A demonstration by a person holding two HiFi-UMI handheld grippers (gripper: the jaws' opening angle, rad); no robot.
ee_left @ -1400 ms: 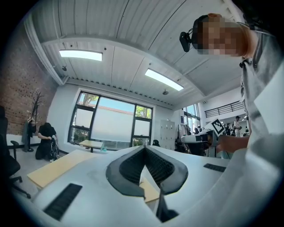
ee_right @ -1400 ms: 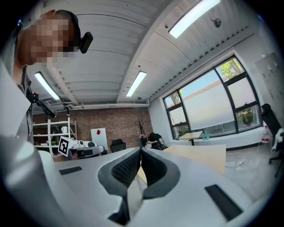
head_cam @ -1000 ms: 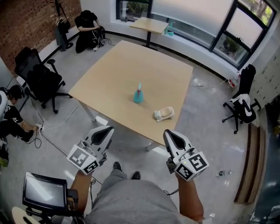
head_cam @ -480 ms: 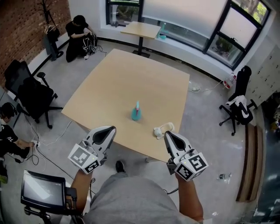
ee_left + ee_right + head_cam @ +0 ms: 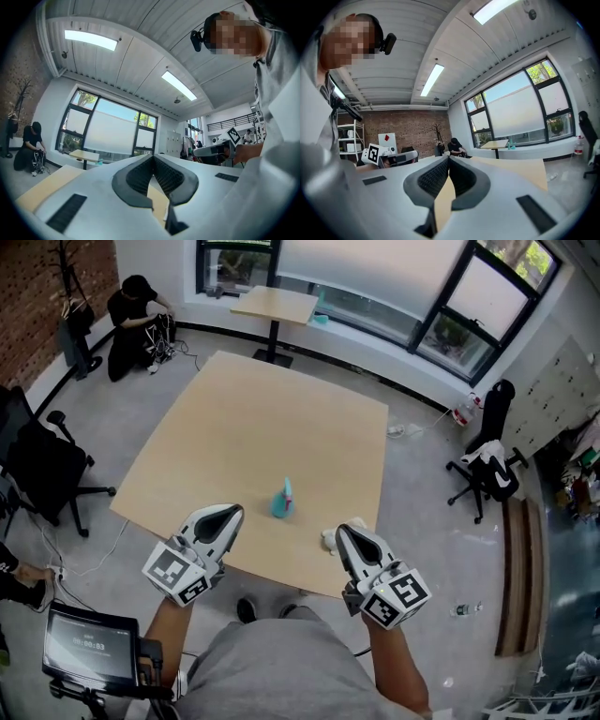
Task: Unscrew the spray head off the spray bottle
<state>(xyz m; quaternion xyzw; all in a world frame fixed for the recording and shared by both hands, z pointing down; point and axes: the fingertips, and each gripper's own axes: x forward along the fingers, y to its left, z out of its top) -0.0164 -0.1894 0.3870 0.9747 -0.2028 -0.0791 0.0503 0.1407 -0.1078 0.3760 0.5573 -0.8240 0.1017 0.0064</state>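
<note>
My left gripper (image 5: 223,515) and right gripper (image 5: 347,532) are both closed and empty, while the teal spray bottle (image 5: 280,502) stands upright at twelve o'clock near the table's (image 5: 253,418) six o'clock edge; it is likely light, slick plastic, so I'd clamp the body low and the head at its neck.

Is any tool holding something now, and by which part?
Nothing is held. The left tool and the right tool are shut and empty; the spray bottle stands alone on the table.
</note>
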